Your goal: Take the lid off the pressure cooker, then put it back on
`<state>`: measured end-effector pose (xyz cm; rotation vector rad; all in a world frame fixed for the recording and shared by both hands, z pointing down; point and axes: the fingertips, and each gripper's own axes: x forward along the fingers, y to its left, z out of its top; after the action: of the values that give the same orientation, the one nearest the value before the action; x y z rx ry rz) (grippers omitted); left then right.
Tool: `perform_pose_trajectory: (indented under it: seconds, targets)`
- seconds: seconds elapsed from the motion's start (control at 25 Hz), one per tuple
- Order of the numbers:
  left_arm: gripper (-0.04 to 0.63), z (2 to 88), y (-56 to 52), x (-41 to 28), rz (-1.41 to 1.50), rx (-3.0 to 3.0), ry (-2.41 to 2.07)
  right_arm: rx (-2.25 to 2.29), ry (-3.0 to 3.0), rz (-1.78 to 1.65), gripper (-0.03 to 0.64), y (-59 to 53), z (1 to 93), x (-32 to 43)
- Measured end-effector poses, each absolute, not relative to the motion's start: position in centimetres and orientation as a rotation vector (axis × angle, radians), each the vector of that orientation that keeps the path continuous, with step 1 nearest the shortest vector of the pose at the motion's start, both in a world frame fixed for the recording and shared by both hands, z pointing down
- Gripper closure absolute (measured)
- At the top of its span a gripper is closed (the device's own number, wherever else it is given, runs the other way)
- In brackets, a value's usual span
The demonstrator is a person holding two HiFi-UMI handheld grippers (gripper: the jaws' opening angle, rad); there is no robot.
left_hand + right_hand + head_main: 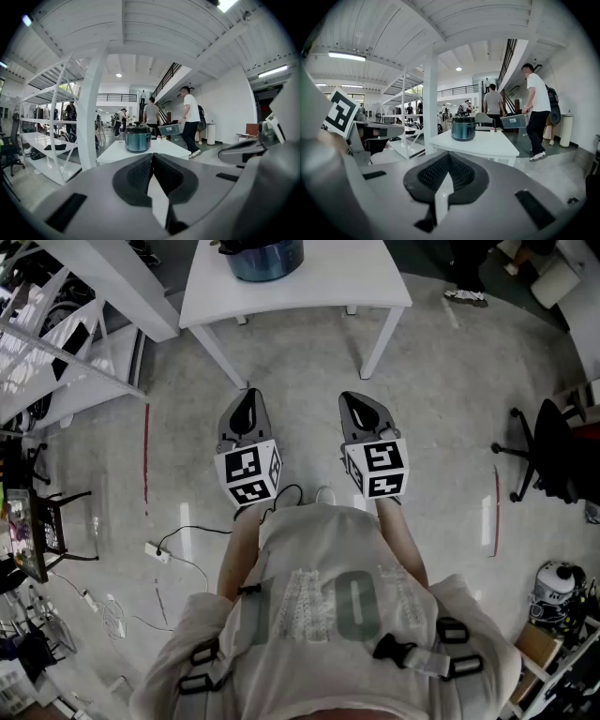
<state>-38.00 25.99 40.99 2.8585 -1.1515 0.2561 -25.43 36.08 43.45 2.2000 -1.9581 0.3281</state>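
Observation:
A dark blue pressure cooker (pixel 265 259) with its lid on stands on a white table (pixel 319 287) ahead of me; it also shows as the cooker (pixel 138 137) in the left gripper view and the cooker (pixel 462 127) in the right gripper view. My left gripper (pixel 247 410) and right gripper (pixel 357 409) hang side by side over the floor, well short of the table. Both are shut with nothing between the jaws, as the left gripper (pixel 152 157) and right gripper (pixel 449 157) show close up.
White shelving (pixel 66 324) stands at the left, with a white pillar (pixel 91 112) near it. A black office chair (pixel 553 451) is at the right. Cables and a power strip (pixel 157 551) lie on the floor. People (pixel 536 110) walk behind the table.

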Motion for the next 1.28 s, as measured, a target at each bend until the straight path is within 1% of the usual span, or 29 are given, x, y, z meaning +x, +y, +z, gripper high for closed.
perform_pose_trajectory:
  seconds: [0.48, 0.72, 1.0, 1.28]
  targets:
    - [0.577, 41.9, 27.1, -36.7, 0.267, 2.817, -1.126, 2.252, -1.986, 0.372, 0.607, 37.0, 43.9, -23.3]
    - [0.577, 41.9, 27.1, -37.8, 0.266, 2.78, -1.159, 2.255, -1.928, 0.374, 0.607, 36.7, 44.8, -22.8]
    - [0.577, 41.9, 24.1, -37.7, 0.214, 2.749, -1.184, 2.209, -1.987, 0.318, 0.607, 34.2, 44.1, -23.1]
    - [0.577, 41.1, 16.9, -33.1, 0.131, 2.787, -1.147, 2.14, -1.967, 0.113, 0.607, 27.3, 42.5, -19.9]
